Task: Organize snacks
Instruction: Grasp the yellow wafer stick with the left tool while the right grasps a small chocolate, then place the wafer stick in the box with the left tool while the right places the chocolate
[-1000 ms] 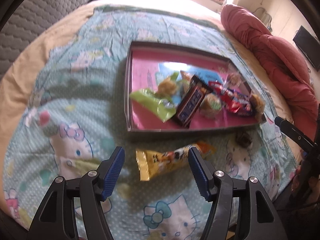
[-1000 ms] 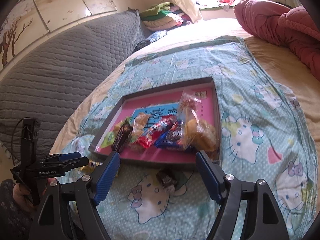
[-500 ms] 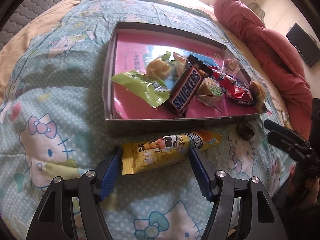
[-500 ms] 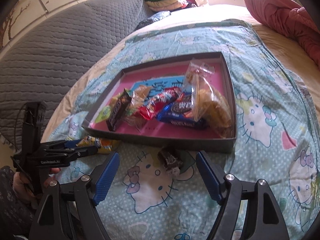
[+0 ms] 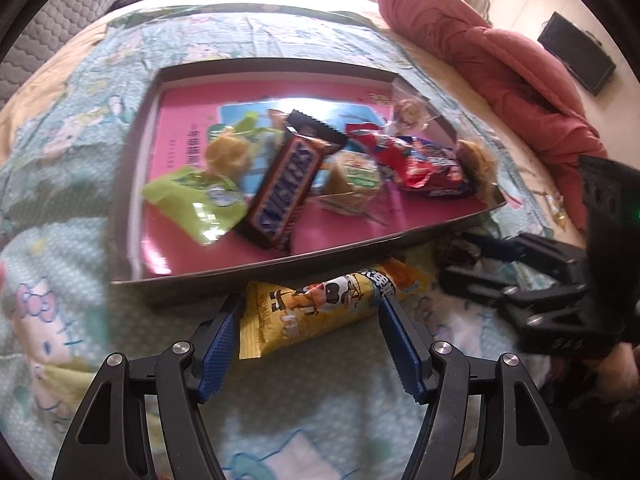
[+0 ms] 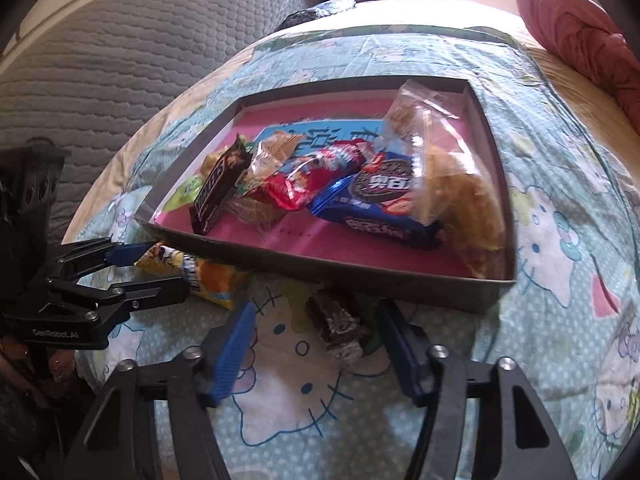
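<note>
A yellow snack packet (image 5: 320,312) lies on the cartoon-cat sheet just in front of the grey tray (image 5: 124,184) with its pink floor. My left gripper (image 5: 311,300) is open and straddles it, a blue pad close on each side. A small dark wrapped candy (image 6: 338,324) lies near the tray's front wall (image 6: 360,280). My right gripper (image 6: 317,307) is lowered around this candy and its jaws are closing, with the pads still clear of it. In the right wrist view the left gripper (image 6: 166,266) reaches in over the packet (image 6: 212,276).
The tray holds a Snickers bar (image 5: 284,192), a green packet (image 5: 196,204), a red packet (image 5: 404,160), a blue Oreo pack (image 6: 380,208) and a clear bag of pastries (image 6: 448,168). A red quilt (image 5: 520,80) lies right; a grey quilted headboard (image 6: 100,60) rises left.
Both grippers have come down and closer to the sheet. The left fingers now flank the yellow packet. The right jaws have narrowed around the dark candy.
</note>
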